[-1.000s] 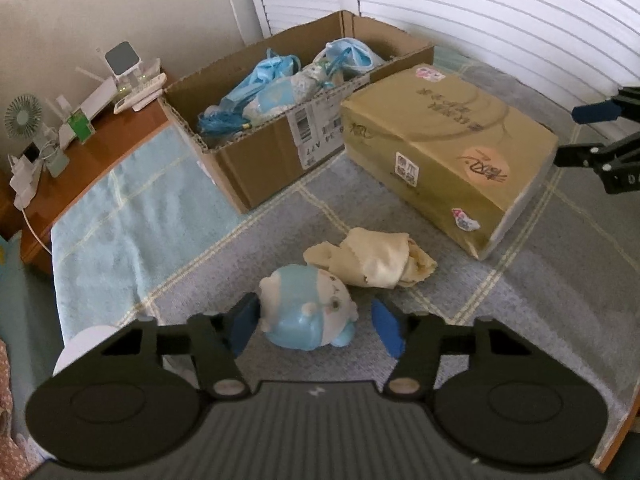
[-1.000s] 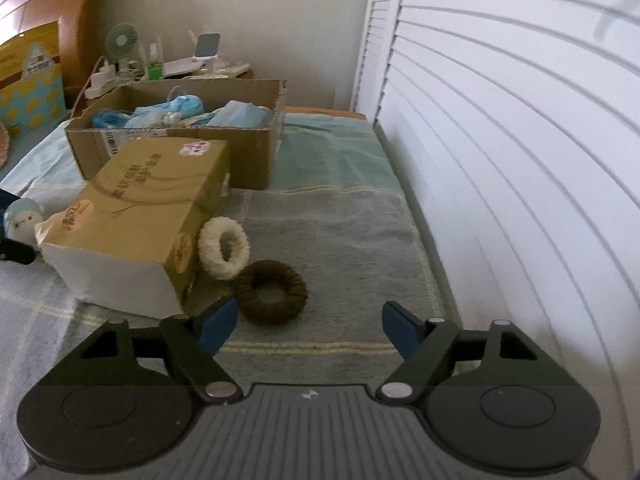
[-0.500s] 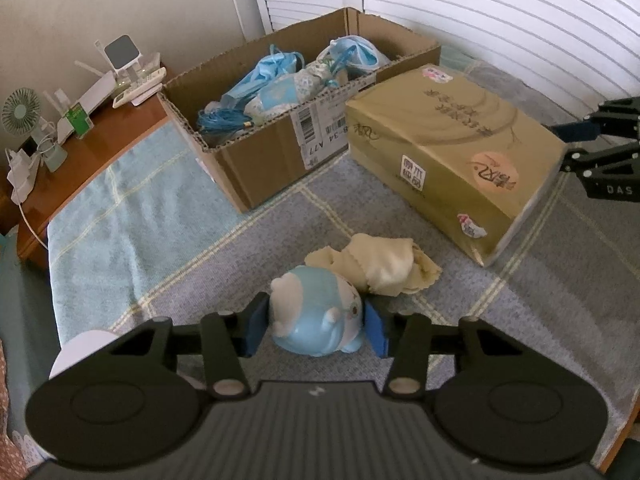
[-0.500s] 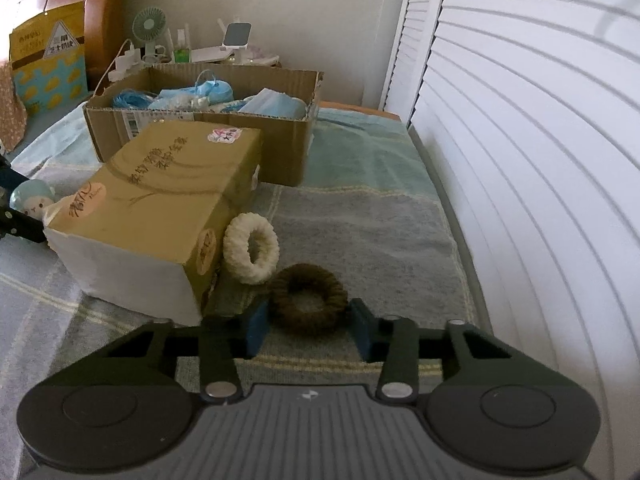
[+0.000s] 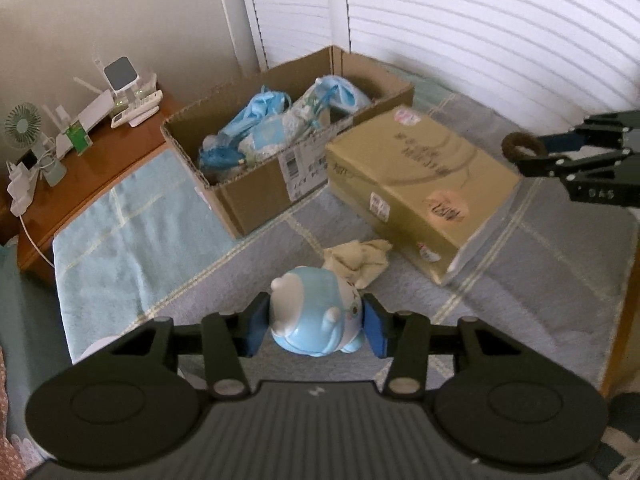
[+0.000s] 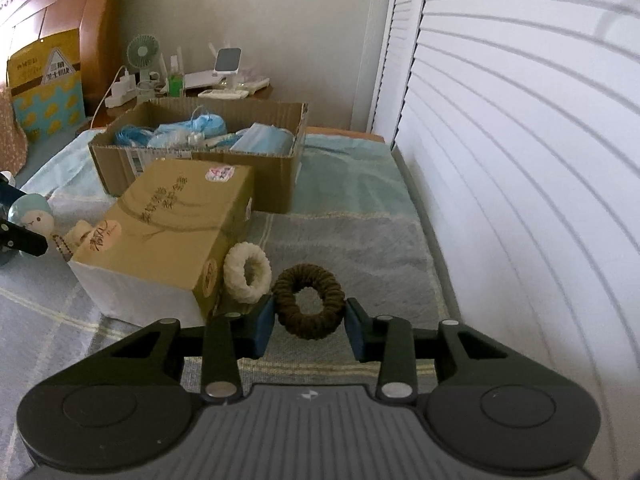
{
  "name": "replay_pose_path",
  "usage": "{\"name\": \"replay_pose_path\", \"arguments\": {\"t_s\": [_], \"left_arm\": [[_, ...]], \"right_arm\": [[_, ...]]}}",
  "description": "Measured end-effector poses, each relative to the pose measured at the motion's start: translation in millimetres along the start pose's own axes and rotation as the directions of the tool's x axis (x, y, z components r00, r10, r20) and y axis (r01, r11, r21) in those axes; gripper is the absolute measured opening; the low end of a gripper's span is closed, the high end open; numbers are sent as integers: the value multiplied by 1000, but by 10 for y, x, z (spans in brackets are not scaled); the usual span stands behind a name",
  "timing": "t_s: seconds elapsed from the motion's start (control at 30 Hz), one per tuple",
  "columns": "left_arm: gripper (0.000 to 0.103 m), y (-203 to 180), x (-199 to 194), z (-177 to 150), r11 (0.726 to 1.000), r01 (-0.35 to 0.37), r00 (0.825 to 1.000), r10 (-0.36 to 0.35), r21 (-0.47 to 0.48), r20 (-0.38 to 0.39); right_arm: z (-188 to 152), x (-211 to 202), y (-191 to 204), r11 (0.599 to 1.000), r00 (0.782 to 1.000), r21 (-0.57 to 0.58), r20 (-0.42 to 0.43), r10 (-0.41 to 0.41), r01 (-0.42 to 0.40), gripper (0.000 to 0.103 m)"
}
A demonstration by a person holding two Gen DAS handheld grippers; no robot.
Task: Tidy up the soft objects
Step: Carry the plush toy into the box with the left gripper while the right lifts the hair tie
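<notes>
Both tools closed since: left tool (image 5: 315,326) clamps blue-white plush (image 5: 316,316); right tool (image 6: 309,322) clamps brown scrunchie (image 6: 308,306).

— What do I have ahead of me on the bed (image 6: 360,236)?

— The open carton (image 6: 200,160) sits at the back with soft items in it; the closed box (image 6: 168,232) lies just in front of it.

— And beside the box?

— One ring (image 6: 246,266) leans against its right end, the other ring (image 6: 308,300) just right of that. The plush toy (image 5: 316,312) and a crumpled cloth (image 5: 356,256) lie at its left end.
</notes>
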State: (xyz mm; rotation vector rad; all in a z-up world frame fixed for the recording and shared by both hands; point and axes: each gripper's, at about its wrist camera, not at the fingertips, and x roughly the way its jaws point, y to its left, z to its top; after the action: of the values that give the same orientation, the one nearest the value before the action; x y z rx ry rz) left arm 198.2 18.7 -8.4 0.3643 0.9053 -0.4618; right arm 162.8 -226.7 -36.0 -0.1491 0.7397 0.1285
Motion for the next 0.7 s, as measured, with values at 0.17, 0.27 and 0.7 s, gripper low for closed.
{"name": "replay_pose_path", "arguments": {"t_s": [0.17,0.27,0.7], "left_arm": [[47,2,-152,68,1000,14,1000,-14,-6,28],[47,12,-226,134,1000,18,999,-17,-13,47],[47,246,-252,822,999,17,989,-10,-45,147]], "right_arm": [[39,-123,16,1000,1000,-6,22,13,-13,43],[79,-183,30,1000,999,-14,37,22,-22,43],[209,-320,57,998,995,-30,86,51,-48,43]]}}
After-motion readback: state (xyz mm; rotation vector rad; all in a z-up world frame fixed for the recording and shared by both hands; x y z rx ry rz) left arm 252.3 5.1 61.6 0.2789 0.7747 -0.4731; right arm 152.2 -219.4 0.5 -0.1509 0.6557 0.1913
